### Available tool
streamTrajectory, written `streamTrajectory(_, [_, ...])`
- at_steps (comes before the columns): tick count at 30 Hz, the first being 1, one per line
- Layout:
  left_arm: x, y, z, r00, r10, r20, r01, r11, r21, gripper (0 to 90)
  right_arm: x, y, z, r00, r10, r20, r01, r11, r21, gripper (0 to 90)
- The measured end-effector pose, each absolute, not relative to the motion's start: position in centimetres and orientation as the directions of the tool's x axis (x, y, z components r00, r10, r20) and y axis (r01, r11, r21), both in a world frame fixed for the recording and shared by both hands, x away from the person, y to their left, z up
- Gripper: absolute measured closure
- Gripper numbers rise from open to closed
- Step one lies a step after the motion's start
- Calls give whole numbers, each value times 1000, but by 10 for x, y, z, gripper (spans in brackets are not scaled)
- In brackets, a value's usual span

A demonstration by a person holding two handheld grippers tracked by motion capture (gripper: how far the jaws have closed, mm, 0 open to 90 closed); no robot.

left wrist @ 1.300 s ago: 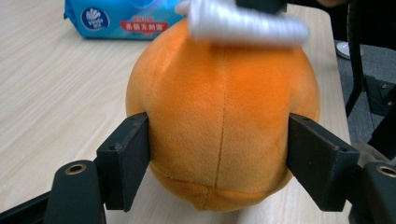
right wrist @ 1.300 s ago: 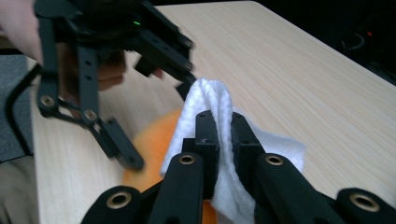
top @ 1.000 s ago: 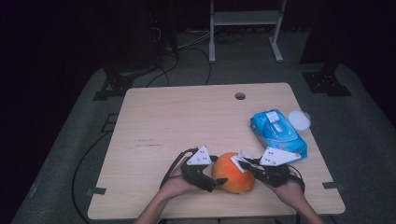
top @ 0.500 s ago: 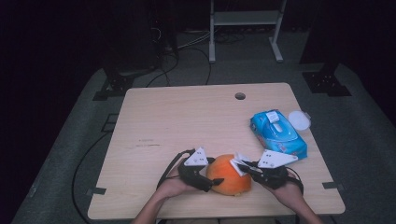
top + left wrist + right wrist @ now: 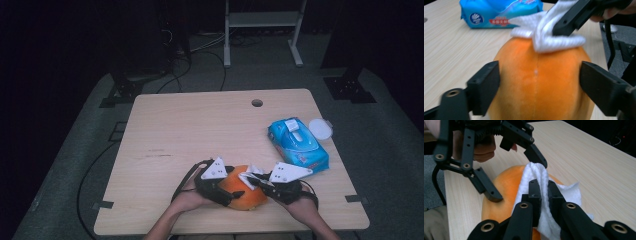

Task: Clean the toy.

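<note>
So the orange plush fruit (image 5: 243,194) sat at the near edge of the wooden table (image 5: 200,130), right between the two hands. From the high view it looked a bit elongated, long axis running roughly left to right across the table, though the grippers covered enough of it that I couldn't say which end was which.

The left gripper (image 5: 223,186) straddled the fruit's left side. In its own view the two black jaws stood on either flank of the orange body (image 5: 539,82), a seam running up the middle; they'd just been easing open a little, and whether the pads were actually pressing on the plush I couldn't tell.

The right gripper (image 5: 260,181) had its jaws pinched tight on a white wipe (image 5: 250,175), which lay draped over the top of the fruit. The right gripper view showed that pinch really clearly, the wipe (image 5: 541,185) bunched up between the jaws and spilling over the orange skin (image 5: 506,187), which the high view didn't.

The left gripper view also picked up the blue wipes pack (image 5: 499,12) lying on the table behind the fruit. The high view placed that pack (image 5: 297,142) toward the right edge, with a white round lid (image 5: 320,128) just beside it.
</note>
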State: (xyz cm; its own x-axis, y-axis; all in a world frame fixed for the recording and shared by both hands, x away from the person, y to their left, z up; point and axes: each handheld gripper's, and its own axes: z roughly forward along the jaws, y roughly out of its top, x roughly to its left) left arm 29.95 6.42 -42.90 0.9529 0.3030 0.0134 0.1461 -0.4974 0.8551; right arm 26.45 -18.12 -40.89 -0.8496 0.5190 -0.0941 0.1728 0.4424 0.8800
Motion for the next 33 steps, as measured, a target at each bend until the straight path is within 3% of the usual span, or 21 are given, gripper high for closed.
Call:
streamTrajectory(4, [303,73,-434,947,320,-18,182,-489,853,244,266,-188,-412,-842,533,-78,191,432,882,836])
streamTrajectory(12, [307,81,-437,945,324,-53,210,-474,855,247,259,-213,-426,-822,567,-47,249,433,866,835])
streamTrajectory(17, [305,77,-424,951,305,-56,202,-471,859,149,255,-211,-426,-829,557,-47,234,423,875,835])
streamTrajectory(23, [305,74,-426,951,306,-42,191,-479,857,209,262,-196,-415,-839,542,-58,197,402,894,834])
streamTrajectory(33, [313,88,-436,933,343,-109,265,-451,852,245,266,-194,-419,-837,547,-29,216,379,900,835])
